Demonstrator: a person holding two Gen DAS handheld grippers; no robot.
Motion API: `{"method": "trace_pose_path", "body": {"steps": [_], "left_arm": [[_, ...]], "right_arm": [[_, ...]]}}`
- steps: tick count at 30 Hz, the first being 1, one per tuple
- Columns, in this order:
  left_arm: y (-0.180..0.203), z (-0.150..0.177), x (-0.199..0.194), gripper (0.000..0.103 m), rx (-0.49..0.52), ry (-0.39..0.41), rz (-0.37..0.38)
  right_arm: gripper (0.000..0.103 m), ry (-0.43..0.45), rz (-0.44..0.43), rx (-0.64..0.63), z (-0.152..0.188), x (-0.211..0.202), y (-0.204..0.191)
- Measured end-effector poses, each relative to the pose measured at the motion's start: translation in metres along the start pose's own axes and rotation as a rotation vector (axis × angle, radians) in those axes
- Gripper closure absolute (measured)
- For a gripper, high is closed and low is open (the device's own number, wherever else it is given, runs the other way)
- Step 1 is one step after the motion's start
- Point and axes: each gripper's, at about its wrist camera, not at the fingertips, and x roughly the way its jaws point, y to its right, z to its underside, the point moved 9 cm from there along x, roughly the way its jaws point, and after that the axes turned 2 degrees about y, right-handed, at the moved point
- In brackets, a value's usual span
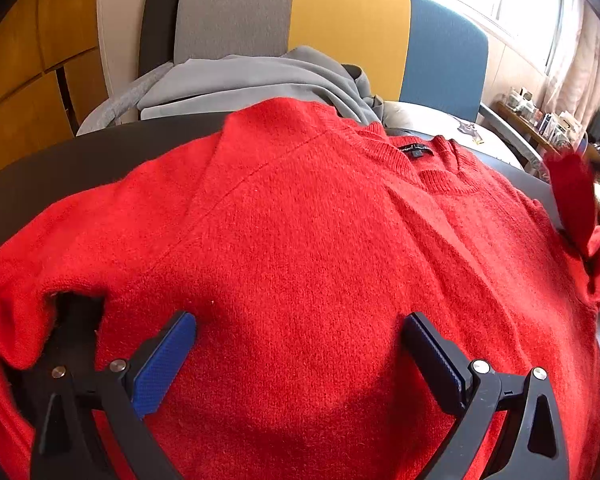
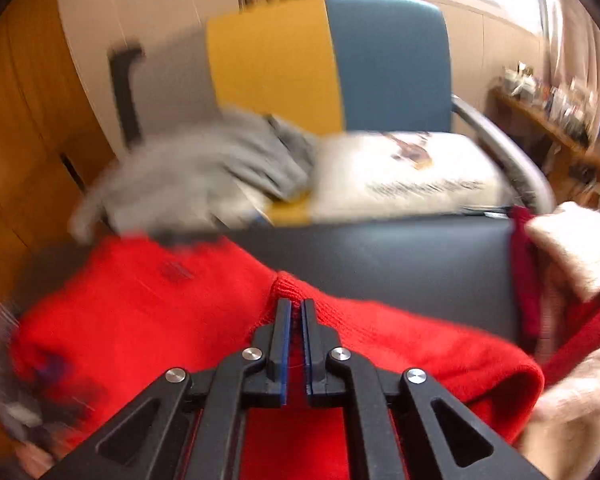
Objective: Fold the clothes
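We are seeing a dark table (image 1: 100,160) carrying a red sweater (image 1: 300,240) lying spread across it.

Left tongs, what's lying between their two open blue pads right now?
Only the red sweater, spread flat on the dark table; the left tongs stand open over it, as the left wrist view shows.

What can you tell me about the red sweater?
The red sweater is fuzzy knit wool, spread flat on a dark table. It has a round ribbed neck with a small black label. One side is already folded over the middle. The right gripper is shut on a ribbed cuff. The left gripper hangs open just above the body.
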Motion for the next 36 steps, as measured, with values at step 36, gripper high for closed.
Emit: {"method": "trace_pose_path", "body": {"steps": [36], "left_arm": [[0.077,-0.056,0.029,0.001,-0.229,-0.366,0.361]], "right_arm": [[0.089,-0.079,-0.278,0.253,0.2,0.008,-0.033]]}}
